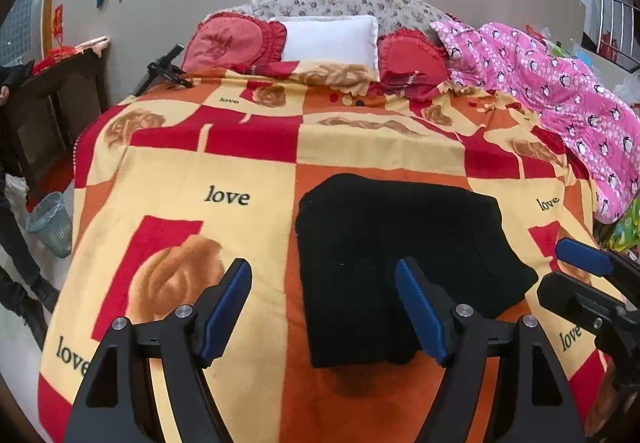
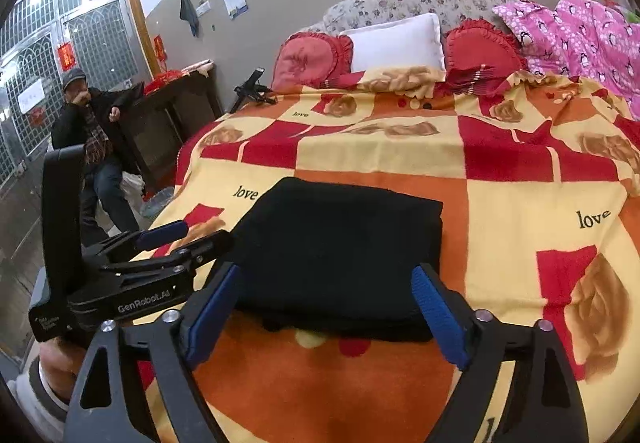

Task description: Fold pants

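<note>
Black folded cloth pants (image 1: 400, 263), compact rectangle on the orange-yellow "love" blanket (image 1: 240, 171) | left gripper (image 1: 324, 307): released, empty, pants at 1 o'clock | right gripper (image 2: 326, 311): released, empty, pants at 12 o'clock, long axis 9-to-3, nearer.

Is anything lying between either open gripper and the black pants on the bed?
Nothing visible. The pants lie folded on the blanket, with only bare blanket before the left gripper and right gripper.
</note>
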{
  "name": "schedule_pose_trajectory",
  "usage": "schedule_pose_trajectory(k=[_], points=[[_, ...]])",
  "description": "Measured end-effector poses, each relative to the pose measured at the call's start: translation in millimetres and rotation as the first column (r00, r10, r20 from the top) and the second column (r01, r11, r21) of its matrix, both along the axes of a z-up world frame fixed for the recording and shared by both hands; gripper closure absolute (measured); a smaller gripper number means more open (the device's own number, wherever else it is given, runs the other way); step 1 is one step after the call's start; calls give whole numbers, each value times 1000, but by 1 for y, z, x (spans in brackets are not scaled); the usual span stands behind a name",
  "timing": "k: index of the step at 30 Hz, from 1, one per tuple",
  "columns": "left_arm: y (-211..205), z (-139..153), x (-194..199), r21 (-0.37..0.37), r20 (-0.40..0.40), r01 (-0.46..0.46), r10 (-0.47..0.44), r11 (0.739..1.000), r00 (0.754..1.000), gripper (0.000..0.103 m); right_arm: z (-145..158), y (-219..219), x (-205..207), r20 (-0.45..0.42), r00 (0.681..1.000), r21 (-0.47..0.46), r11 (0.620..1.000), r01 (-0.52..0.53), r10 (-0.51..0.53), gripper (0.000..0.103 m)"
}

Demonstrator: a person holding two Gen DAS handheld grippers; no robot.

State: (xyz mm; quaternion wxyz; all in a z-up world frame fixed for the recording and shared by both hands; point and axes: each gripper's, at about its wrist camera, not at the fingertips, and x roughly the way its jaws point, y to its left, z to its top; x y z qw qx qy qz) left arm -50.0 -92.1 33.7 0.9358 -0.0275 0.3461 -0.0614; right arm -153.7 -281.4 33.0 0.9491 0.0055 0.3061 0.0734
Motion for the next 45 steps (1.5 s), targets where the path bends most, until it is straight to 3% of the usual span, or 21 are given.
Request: schedule_pose_trajectory(k=[5, 12, 22, 45], points=[[7, 3, -7, 0, 16, -3, 3, 1000, 1000, 28, -3, -1, 2, -35, 999, 27, 1000, 10, -9, 14], [12, 3, -9, 0, 28, -1, 1, 1000, 1000, 28, -5, 6, 2, -42, 999, -20, 1000, 7, -7, 14], [19, -4, 5, -39, -12, -4, 4, 999, 1000, 28, -13, 2, 9, -73, 997, -35, 999, 30, -33, 11], [12, -22, 30, -42, -67, -18, 15, 999, 998, 26, -28, -18, 30, -121, 990, -13, 998, 69, -70, 10]])
